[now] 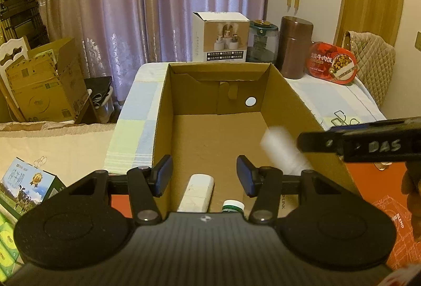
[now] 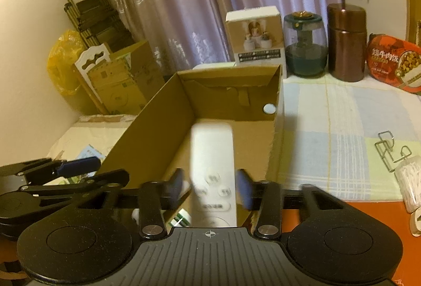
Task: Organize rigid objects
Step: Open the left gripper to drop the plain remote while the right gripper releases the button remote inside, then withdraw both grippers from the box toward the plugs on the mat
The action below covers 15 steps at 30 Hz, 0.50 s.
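Note:
An open cardboard box [image 1: 160,112] stands on the checked cloth; it also shows in the right wrist view [image 2: 150,138]. On its floor near the front lie a white block [image 1: 196,194] and a small green-capped bottle [image 1: 232,205]. My left gripper [image 1: 205,175] is open and empty above the box's near end. My right gripper [image 2: 210,188] is over the box with its jaws apart; a white remote [image 2: 213,170] lies blurred between them, and contact is unclear. The remote [image 1: 281,149] also appears blurred in the left wrist view beside the right gripper's arm [image 1: 368,144].
Behind the box stand a white product box [image 1: 219,37], a green glass jar [image 1: 263,40], a brown canister [image 1: 296,46] and a red food tub [image 1: 332,62]. Metal clips [image 2: 392,149] and a clear pack [image 2: 410,180] lie right. Cardboard cartons [image 1: 44,83] stand left.

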Available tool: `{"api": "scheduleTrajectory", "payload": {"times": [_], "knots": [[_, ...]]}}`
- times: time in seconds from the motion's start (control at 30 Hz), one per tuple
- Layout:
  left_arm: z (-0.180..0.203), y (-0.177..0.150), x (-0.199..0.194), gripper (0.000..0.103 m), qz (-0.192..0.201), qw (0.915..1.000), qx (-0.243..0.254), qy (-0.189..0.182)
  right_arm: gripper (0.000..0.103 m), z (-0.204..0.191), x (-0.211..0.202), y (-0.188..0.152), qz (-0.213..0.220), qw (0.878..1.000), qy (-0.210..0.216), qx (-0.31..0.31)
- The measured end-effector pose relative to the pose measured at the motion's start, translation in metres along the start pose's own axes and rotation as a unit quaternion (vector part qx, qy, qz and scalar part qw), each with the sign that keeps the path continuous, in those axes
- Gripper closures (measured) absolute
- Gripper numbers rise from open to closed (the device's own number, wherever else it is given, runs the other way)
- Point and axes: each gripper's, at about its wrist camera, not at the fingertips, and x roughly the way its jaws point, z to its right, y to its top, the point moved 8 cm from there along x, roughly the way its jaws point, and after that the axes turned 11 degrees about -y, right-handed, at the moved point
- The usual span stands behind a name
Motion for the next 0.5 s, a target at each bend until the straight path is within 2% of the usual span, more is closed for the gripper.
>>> {"api": "scheduleTrajectory", "payload": {"times": [0.5], "knots": [[0.025,0.004,-0.044,0.055,0.021,0.9996,-0.021,-0.003,0.035,0.060,-0.088,-0.002,0.048,0.996,-0.034,0.072]]}}
